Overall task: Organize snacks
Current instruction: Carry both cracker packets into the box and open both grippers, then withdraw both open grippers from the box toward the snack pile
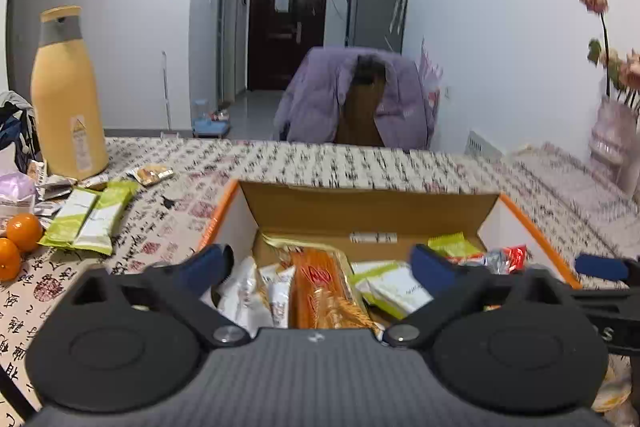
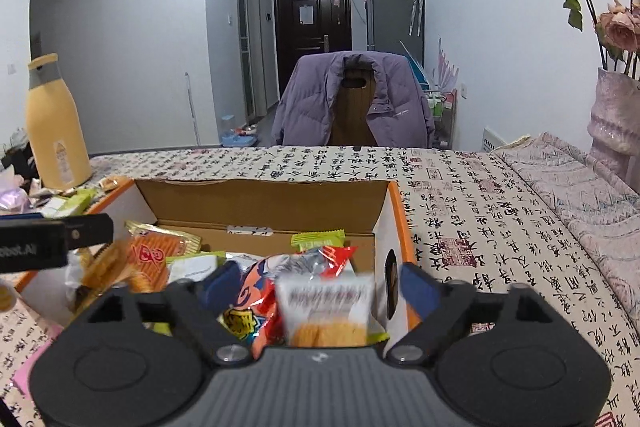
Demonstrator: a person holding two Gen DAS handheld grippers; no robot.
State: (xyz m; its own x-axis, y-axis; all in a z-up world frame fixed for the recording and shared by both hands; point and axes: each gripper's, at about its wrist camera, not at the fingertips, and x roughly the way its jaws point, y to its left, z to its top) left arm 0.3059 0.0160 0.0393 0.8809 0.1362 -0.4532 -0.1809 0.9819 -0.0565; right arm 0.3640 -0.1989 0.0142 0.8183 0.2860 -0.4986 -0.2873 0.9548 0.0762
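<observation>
An open cardboard box point(image 1: 368, 203) with orange edges holds several snack packets. My left gripper point(image 1: 322, 265) hangs open over its left half, above a long orange packet point(image 1: 320, 291) and white packets point(image 1: 244, 291); nothing touches its pads. My right gripper point(image 2: 320, 285) is open over the box point(image 2: 264, 195) at its right half. A blurred white packet of orange crackers point(image 2: 324, 307) lies between its fingers, clear of both pads, next to a red packet point(image 2: 256, 299). Each view catches the other gripper's finger point(image 1: 600, 267) at the side.
Outside the box, on the patterned tablecloth at the left, lie two green-white packets point(image 1: 92, 215), a small wrapped snack point(image 1: 152, 174), oranges point(image 1: 24, 231) and more wrappers beside a tall yellow bottle point(image 1: 66, 99). A vase of flowers point(image 2: 616, 115) stands at the right. A chair with a purple jacket point(image 2: 352, 99) is behind the table.
</observation>
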